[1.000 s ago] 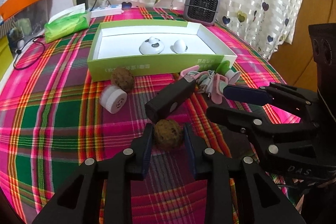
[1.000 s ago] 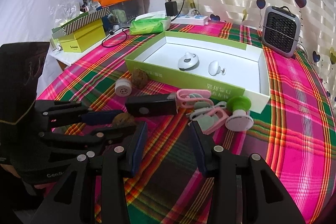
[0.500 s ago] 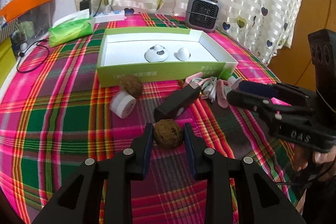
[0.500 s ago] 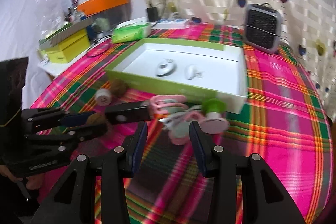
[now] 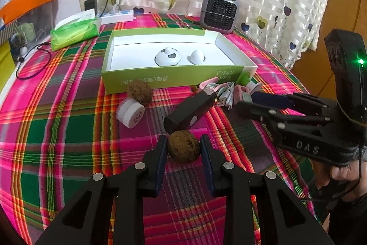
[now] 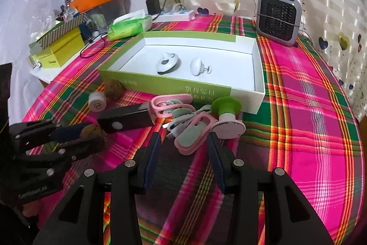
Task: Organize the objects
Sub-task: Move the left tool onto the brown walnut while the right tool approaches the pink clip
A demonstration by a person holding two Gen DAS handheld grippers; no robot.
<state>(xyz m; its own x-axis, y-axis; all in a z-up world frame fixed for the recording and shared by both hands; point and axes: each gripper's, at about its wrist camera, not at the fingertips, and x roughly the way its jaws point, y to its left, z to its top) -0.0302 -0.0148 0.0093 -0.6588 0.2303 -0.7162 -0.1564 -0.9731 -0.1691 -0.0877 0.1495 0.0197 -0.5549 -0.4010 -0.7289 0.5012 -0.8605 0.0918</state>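
Observation:
My left gripper [image 5: 182, 148] is shut on a brown walnut [image 5: 183, 149] above the plaid cloth. A second walnut [image 5: 140, 91] and a white round cap [image 5: 130, 112] lie in front of the green-and-white box [image 5: 160, 82], which holds two white gadgets [image 5: 168, 57]. A black rectangular device [image 5: 190, 112] lies beside a pile of pink clips and cable [image 6: 185, 121] and a green-and-white knob [image 6: 227, 116]. My right gripper [image 6: 184, 153] is open, just short of the pink clip pile.
A small grey heater [image 6: 278, 16] stands at the back right. A green tissue pack [image 5: 74, 31], a power strip with charger [image 5: 117, 15] and yellow boxes [image 6: 59, 49] sit at the back left. The round table's edge curves off on the right [image 6: 351, 111].
The left gripper has risen and pulled back slightly with the walnut. The right gripper has moved forward toward the pink clip pile.

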